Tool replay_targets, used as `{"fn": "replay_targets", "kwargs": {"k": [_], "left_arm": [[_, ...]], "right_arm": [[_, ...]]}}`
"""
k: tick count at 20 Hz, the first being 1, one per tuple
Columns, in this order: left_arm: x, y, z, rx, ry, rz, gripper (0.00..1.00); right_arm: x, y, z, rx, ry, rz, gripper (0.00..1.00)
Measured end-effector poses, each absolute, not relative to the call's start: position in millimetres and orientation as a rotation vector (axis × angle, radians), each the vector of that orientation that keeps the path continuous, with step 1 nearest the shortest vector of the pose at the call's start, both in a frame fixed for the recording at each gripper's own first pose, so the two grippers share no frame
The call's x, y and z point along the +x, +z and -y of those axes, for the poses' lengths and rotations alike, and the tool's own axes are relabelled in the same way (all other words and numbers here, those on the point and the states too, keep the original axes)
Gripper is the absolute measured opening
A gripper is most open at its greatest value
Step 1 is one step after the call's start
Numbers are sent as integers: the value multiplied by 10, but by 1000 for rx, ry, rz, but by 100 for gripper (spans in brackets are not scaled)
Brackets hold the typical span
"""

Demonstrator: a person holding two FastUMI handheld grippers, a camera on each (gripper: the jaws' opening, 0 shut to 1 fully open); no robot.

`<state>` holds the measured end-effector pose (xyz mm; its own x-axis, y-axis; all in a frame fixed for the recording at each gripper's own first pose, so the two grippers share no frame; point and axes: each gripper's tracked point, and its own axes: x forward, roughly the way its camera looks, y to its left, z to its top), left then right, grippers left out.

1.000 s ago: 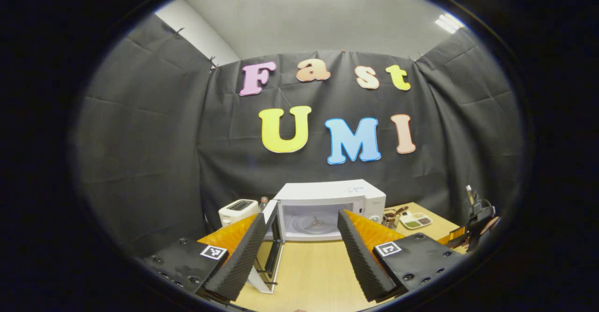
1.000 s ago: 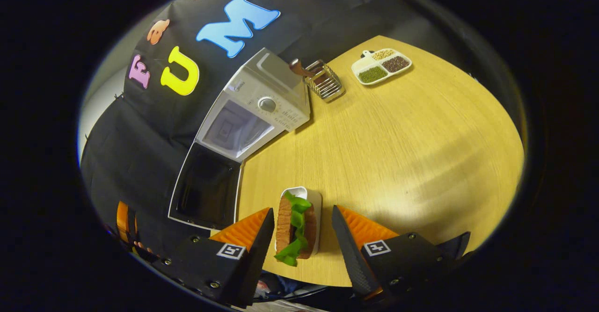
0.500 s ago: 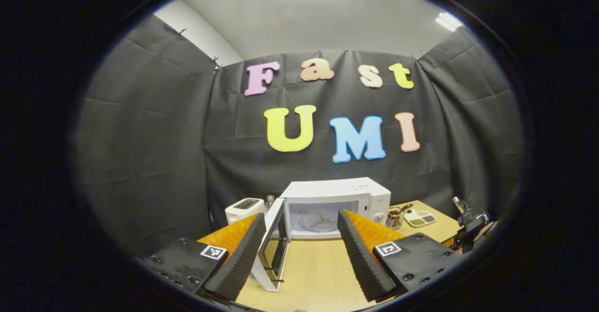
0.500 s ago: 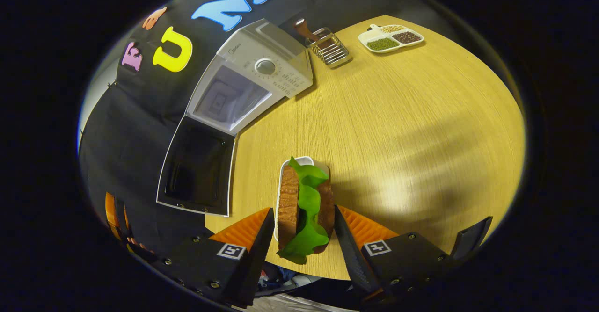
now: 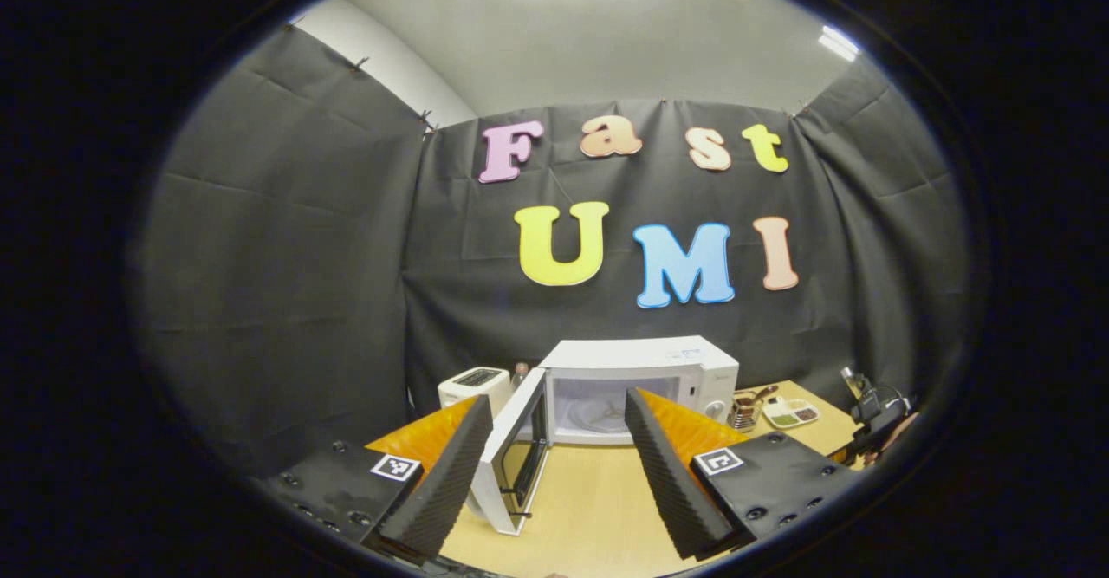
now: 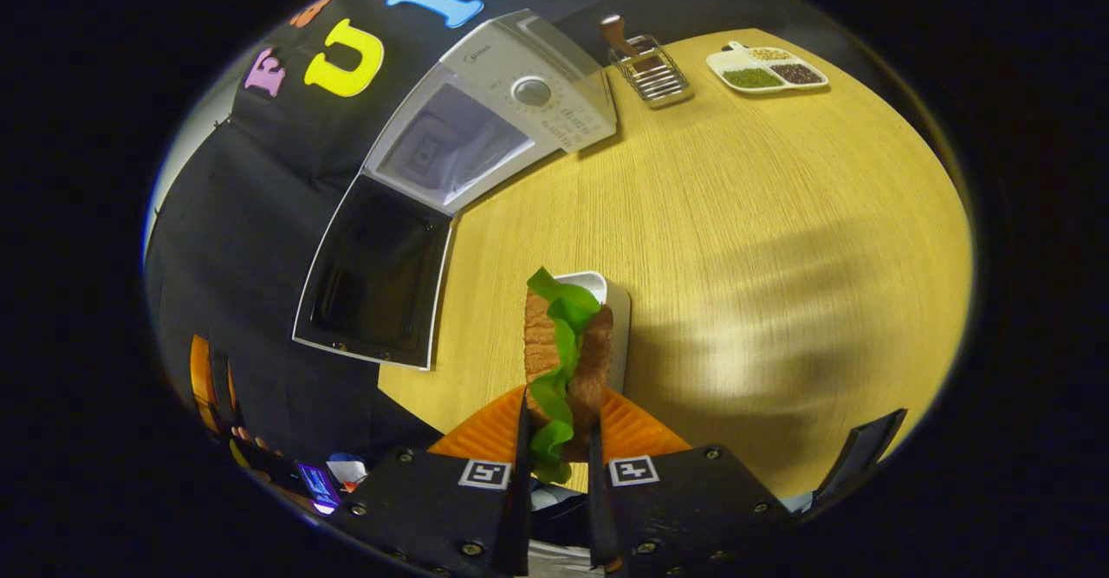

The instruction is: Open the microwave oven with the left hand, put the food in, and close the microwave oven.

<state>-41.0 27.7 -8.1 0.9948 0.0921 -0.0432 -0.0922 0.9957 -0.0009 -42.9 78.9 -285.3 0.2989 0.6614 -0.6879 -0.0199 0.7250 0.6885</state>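
Note:
The white microwave (image 5: 641,374) stands at the back of the wooden table with its door (image 5: 515,457) swung open to the left, and the cavity (image 5: 598,405) shows inside. My left gripper (image 5: 554,474) hovers open in front of it, holding nothing. In the right gripper view, a sandwich (image 6: 563,357) of two bread slices with green lettuce stands on edge by a small white tray (image 6: 613,301). My right gripper (image 6: 560,426) is shut on the sandwich from both sides. The microwave (image 6: 494,114) and its open door (image 6: 377,270) lie beyond to the left.
A white toaster (image 5: 472,380) sits left of the microwave. A wire rack (image 6: 651,74) and a divided dish of grains (image 6: 767,71) stand right of it. The table (image 6: 780,240) is bare wood. A hand with the left gripper (image 6: 212,379) shows past the table's near-left edge.
My right gripper moved down over the sandwich and its fingers closed on it. My left gripper drew back from the microwave, staying open.

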Motion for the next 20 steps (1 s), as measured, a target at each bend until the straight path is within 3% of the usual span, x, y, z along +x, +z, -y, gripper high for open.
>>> {"fn": "replay_targets", "kwargs": {"k": [10,20], "left_arm": [[-10,33,-360,-23,38,-7,97],[392,261,-1155,-30,53,48,100]], "right_arm": [[269,-1971,-1117,807,528,-952,27],[1164,-1929,-2052,940,483,-781,27]]}}
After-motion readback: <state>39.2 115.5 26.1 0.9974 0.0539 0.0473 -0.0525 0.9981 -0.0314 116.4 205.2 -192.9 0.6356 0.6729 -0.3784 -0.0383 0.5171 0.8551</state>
